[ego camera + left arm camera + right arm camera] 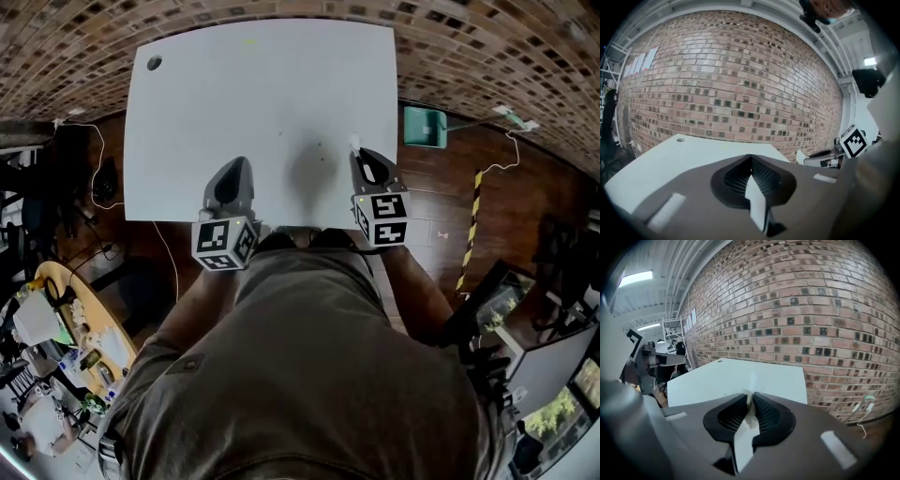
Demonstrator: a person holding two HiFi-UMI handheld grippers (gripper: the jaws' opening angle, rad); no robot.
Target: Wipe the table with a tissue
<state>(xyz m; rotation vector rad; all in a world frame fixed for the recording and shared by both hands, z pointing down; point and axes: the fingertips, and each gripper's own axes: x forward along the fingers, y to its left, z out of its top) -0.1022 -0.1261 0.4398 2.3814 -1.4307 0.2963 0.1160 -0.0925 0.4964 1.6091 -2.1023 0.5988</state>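
The right gripper [751, 401] pinches a tissue [751, 379] at the table's [262, 94] lower right. The left gripper [750, 158] is pressed together, empty. Wiping drag might pull the thinly held tissue loose.

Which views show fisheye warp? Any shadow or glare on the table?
Head view: brick wall bows around the table; soft shadow near its front edge, no glare. Left gripper view: wall bulges, corners vignetted black. Right gripper view: same bulge, ceiling light blown out.

Lab – brick wall [75, 56], cluttered bench [80, 328], monitors [562, 398]
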